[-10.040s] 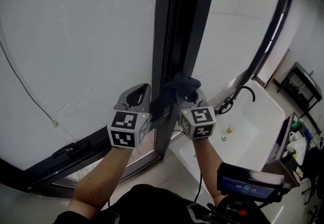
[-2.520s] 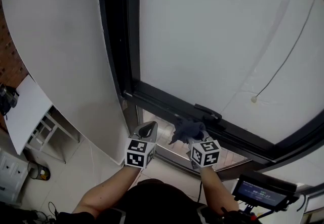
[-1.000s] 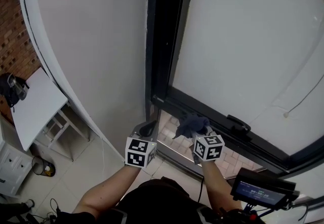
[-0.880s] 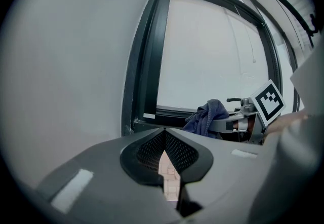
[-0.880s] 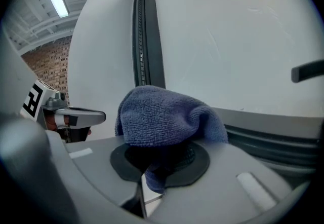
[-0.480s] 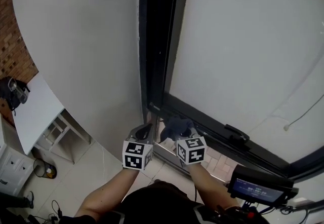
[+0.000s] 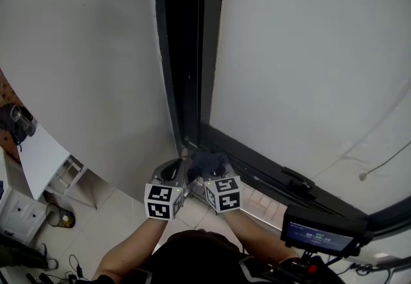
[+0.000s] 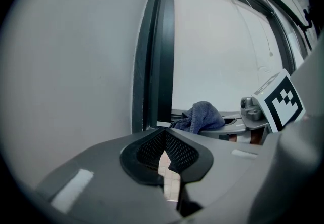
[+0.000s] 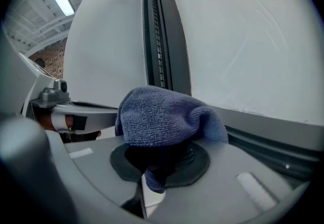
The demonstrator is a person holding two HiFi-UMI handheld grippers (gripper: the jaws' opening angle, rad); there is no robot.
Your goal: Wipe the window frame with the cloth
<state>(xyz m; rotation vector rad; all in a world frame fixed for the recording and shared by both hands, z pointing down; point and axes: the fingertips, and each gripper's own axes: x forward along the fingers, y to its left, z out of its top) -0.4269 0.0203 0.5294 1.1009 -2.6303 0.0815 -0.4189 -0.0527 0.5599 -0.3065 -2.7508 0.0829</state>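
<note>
I count two claws on my feed: one left claw (image 7: 171, 172) and one right claw (image 9: 159, 161). Each carries a cube with square markers, so that makes two marker cubes (image 7: 161, 202) (image 7: 223, 194). There is one blue cloth (image 9: 162, 116). I see one dark window frame (image 7: 186, 51), one handle (image 7: 294, 178) on its lower rail, and one cord (image 7: 363, 176). One small screen (image 7: 318, 234) and one white tabletop (image 7: 38, 157) complete my tally.
</note>
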